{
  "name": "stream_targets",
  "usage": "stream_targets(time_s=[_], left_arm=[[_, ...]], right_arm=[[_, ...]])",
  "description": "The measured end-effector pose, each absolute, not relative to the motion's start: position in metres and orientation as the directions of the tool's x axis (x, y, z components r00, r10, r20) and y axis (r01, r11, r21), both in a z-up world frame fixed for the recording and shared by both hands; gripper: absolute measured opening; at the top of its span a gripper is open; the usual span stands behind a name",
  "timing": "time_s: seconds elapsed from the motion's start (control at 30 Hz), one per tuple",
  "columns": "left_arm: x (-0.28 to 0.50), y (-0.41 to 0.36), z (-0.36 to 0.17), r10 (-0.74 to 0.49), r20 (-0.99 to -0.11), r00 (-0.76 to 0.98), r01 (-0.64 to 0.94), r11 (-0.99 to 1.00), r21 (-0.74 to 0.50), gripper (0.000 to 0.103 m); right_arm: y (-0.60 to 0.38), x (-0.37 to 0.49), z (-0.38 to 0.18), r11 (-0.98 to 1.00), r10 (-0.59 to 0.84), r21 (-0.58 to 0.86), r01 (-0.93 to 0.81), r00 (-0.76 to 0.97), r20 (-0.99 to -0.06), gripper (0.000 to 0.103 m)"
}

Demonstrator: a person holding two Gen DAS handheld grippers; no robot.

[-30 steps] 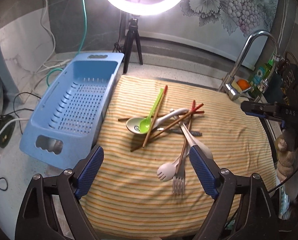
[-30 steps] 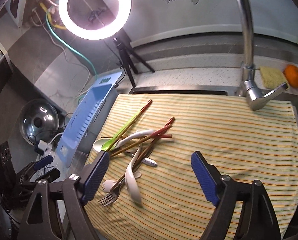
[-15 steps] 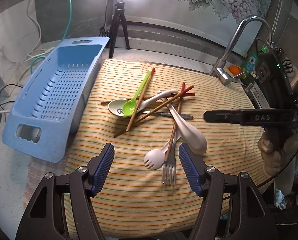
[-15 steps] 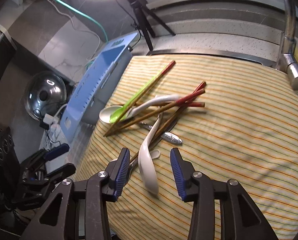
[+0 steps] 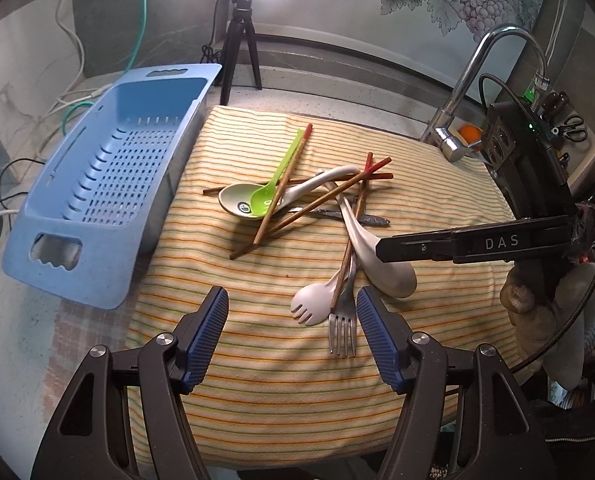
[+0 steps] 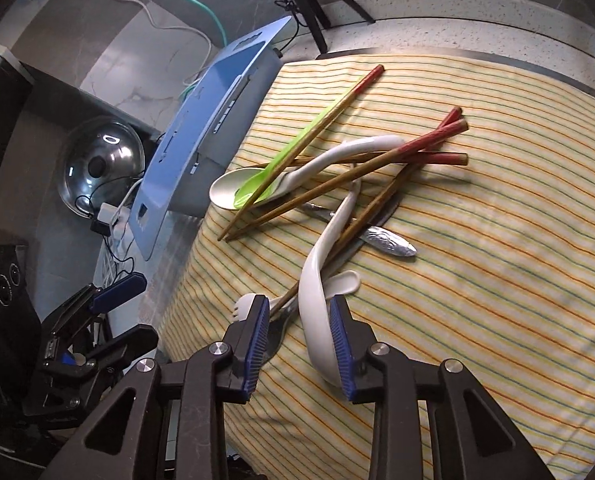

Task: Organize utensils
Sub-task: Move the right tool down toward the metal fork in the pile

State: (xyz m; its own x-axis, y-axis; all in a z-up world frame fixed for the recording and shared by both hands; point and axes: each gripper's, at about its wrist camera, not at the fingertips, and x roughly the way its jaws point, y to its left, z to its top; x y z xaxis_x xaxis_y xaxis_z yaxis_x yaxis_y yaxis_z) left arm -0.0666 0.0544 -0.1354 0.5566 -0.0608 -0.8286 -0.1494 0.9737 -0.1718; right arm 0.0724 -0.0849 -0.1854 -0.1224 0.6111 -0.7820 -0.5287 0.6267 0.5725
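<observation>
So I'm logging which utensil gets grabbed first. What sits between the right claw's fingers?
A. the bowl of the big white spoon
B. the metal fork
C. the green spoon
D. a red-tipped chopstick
A: in the right wrist view the right claw has its blue pads on either side of the white spoon bowl, with a gap on the left side.

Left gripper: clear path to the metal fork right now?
Probably yes. The left gripper is open just short of the metal fork, whose tines lie bare on the cloth. A chopstick and white spork crowd its neck.
</observation>
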Motion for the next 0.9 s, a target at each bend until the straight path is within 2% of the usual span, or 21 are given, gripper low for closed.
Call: stream_targets(time_s=[0.9], left_arm=[[-0.083, 0.069, -0.142, -0.037, -0.845, 0.534, -0.213, 0.961, -0.176, 0.066]], right_arm=[[-0.018, 0.061, -0.194, 0.523, 0.642, 0.658, -0.541, -0.258, -0.722, 0.031]])
